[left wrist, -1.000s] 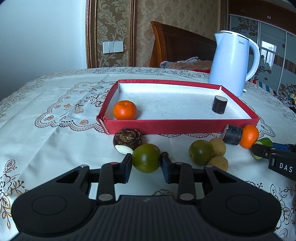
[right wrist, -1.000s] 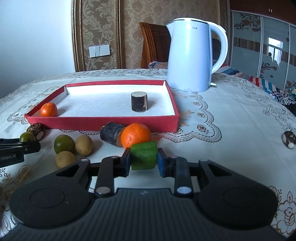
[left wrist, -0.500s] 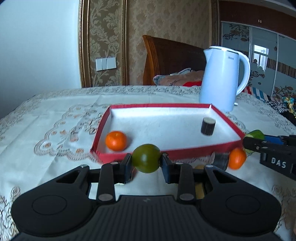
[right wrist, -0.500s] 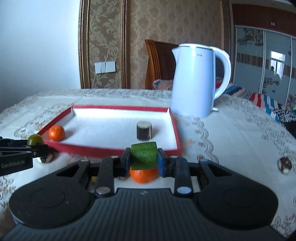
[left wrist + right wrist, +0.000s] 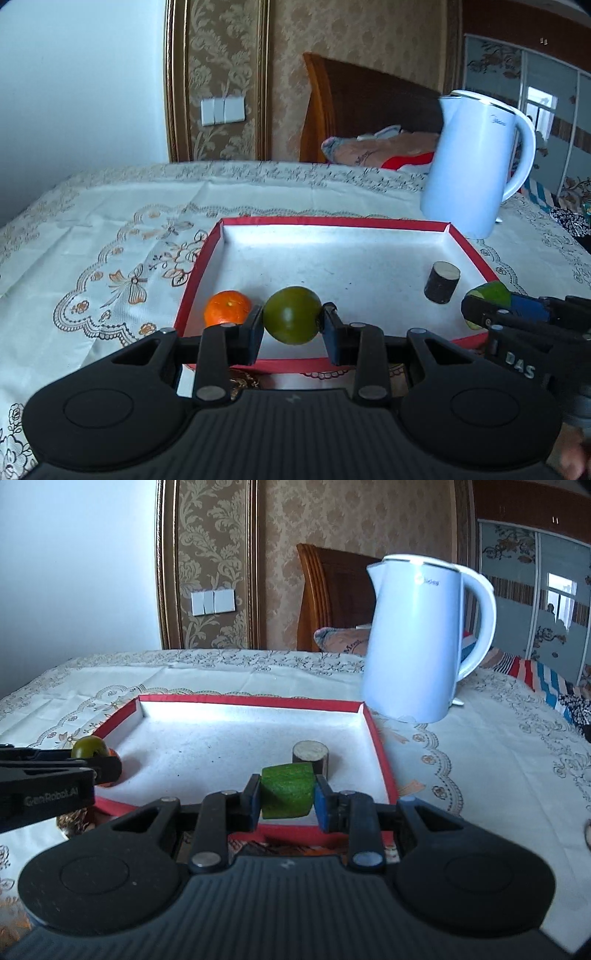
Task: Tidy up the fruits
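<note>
My left gripper (image 5: 291, 325) is shut on a round dark-green fruit (image 5: 291, 314), held in the air over the near left part of the red-rimmed tray (image 5: 332, 222). An orange (image 5: 227, 308) lies in the tray's near left corner, just left of that fruit. My right gripper (image 5: 287, 797) is shut on a bright green cut piece (image 5: 287, 790), over the tray's near right part. A dark cylinder piece (image 5: 311, 757) stands in the tray right behind it. Each gripper shows at the edge of the other's view.
A white electric kettle (image 5: 424, 635) stands on the embroidered tablecloth (image 5: 92, 240) beyond the tray's far right corner. A wooden chair back and some cloth sit behind the table. Other fruits on the cloth in front of the tray are mostly hidden under the grippers.
Both grippers rose from the cloth and moved forward, carrying their fruits over the tray's near edge. The loose fruits in front of the tray dropped out of sight below them.
</note>
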